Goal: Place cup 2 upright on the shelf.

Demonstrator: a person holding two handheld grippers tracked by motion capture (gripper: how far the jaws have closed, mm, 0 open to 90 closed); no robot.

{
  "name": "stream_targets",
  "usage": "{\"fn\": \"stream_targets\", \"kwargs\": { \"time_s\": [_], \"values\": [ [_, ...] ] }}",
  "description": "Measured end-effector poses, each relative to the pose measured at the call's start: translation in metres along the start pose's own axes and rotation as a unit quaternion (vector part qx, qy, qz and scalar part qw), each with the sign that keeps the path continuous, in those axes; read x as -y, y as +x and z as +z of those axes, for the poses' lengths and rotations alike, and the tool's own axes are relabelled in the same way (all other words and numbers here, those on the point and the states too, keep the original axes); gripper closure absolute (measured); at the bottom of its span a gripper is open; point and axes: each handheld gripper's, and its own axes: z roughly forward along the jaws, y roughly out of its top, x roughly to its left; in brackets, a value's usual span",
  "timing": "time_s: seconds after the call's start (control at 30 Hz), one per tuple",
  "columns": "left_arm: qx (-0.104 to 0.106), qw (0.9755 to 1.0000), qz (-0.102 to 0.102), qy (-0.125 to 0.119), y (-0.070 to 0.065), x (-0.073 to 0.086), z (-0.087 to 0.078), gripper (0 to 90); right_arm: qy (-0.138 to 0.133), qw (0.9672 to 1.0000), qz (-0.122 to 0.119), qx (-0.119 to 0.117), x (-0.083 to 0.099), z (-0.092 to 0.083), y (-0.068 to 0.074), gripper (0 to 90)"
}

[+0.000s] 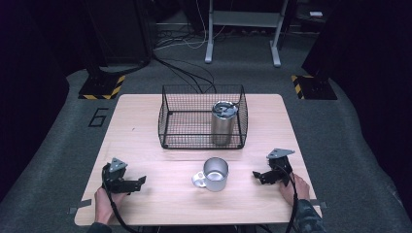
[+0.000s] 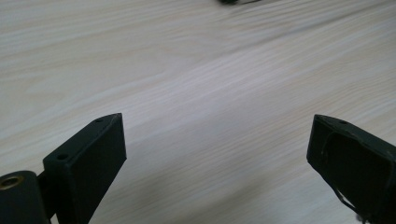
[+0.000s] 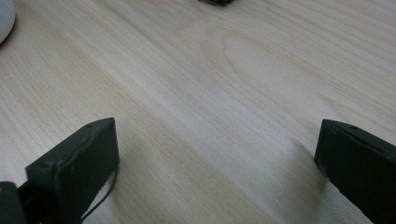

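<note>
From the high view, my left tongs (image 1: 142,181) rest low at the near left of the table (image 1: 145,121), and my right tongs (image 1: 256,175) sit at the near right, both pointing inward toward the middle. Between them, well apart from either, stands a metal mug (image 1: 215,174) with its open mouth up and its handle turned to the left. Farther back, a black wire basket (image 1: 167,126) sits at the far middle of the table, and a steel tumbler (image 1: 223,123) with a lid stands upright inside its right part.

In the left gripper view, my left tongs (image 2: 217,149) are spread wide with bare pale wood between the jaws and nothing pinched. A dark bit shows at the top edge; it may be the tip of my other tongs, but it is too cut off to tell.

In the right gripper view, my right tongs (image 3: 217,154) are likewise spread wide over bare wood, holding nothing. A pale rounded edge at the top left corner is probably the mug (image 3: 4,21).
</note>
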Motion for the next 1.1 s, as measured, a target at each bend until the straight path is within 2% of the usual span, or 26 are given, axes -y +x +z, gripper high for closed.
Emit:
{"fn": "stream_targets", "kwargs": {
  "time_s": [0.17,0.2,0.3,0.43,0.57,0.63,0.8,0.97,1.1],
  "values": [
    [0.023,0.9994,0.024,-0.007,-0.018,-0.016,0.0,1.2,-0.001,1.0,-0.001,0.0,0.0,0.001,-0.001,0.0],
    [0.028,0.9993,0.024,-0.01,-0.021,-0.017,0.0,0.7,0.0,1.0,-0.001,0.0,0.0,0.001,-0.001,0.0],
    [0.033,0.9986,0.037,-0.016,-0.03,-0.025,-0.001,0.0,0.0,1.0,-0.001,-0.001,-0.001,0.001,-0.001,0.0],
    [0.062,0.9969,0.039,-0.027,-0.043,-0.035,-0.002,0.0,0.0,1.0,-0.001,-0.001,-0.001,0.001,-0.001,0.0],
    [0.076,0.9948,0.063,-0.023,-0.058,-0.045,-0.002,0.0,-0.001,1.0,-0.004,-0.001,-0.001,0.001,-0.001,0.0],
    [0.083,0.9941,0.066,-0.023,-0.064,-0.049,-0.003,0.0,-0.001,1.0,-0.004,-0.001,-0.001,0.001,-0.001,0.0],
    [0.107,0.9902,0.085,-0.025,-0.083,-0.061,-0.004,0.0,0.0,1.0,-0.004,-0.002,-0.001,0.001,-0.001,0.0],
    [0.12,0.9873,0.099,-0.033,-0.102,-0.073,0.002,0.0,0.0,1.0,-0.003,-0.002,-0.001,0.001,-0.001,0.0],
    [0.137,0.9834,0.113,-0.035,-0.118,-0.082,0.006,0.0,0.0,1.0,-0.002,-0.003,-0.001,0.001,-0.001,0.0]
  ]
}}
